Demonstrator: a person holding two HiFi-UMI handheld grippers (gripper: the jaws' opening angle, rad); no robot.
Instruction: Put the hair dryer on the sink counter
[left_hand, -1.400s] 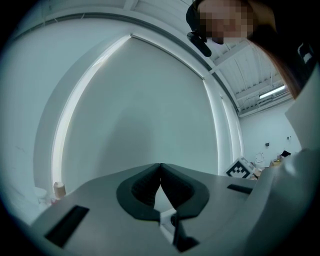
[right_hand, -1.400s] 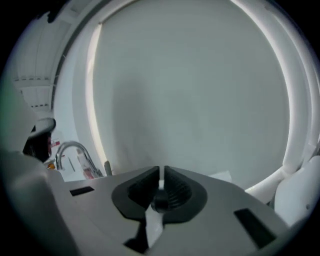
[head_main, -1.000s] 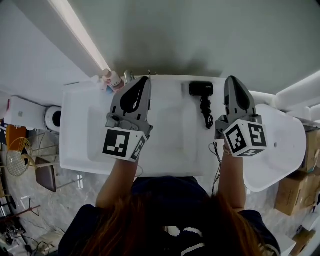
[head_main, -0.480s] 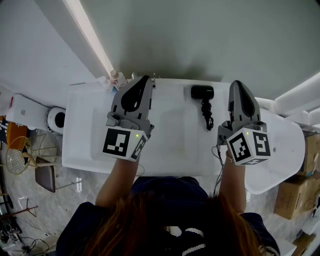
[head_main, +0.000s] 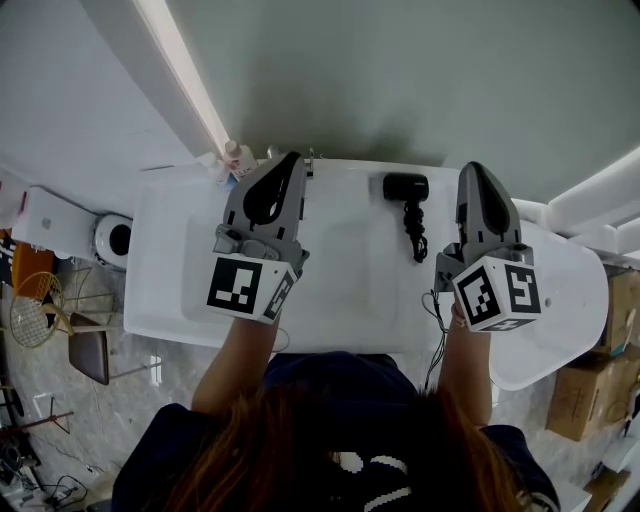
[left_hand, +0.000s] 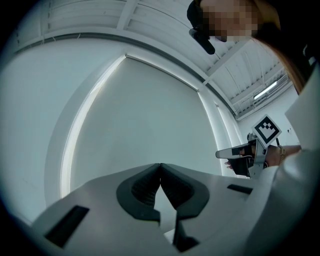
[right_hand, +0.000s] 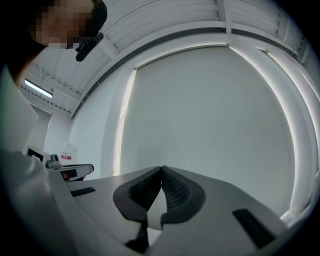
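Observation:
A black hair dryer (head_main: 404, 186) lies on the white sink counter (head_main: 160, 300) near its back edge, its black cord (head_main: 413, 232) bunched just in front of it. My left gripper (head_main: 291, 160) is held over the basin, left of the dryer, shut with nothing in it. My right gripper (head_main: 477, 171) hovers to the right of the dryer, apart from it, also shut and empty. In the left gripper view the jaws (left_hand: 160, 168) meet against a bare wall, and the same shows in the right gripper view (right_hand: 161, 170). The dryer is in neither gripper view.
Small bottles (head_main: 232, 157) and a faucet (head_main: 309, 161) stand at the counter's back left. A white rounded surface (head_main: 565, 290) adjoins the counter on the right, with cardboard boxes (head_main: 585, 395) beyond. A thin cable (head_main: 435, 312) hangs over the counter's front edge. A stool (head_main: 92, 352) and a white appliance (head_main: 108, 238) sit on the floor at left.
The right gripper has drifted slightly to the right and the head view has shifted a little. The hair dryer lies where it was, and both grippers stay shut.

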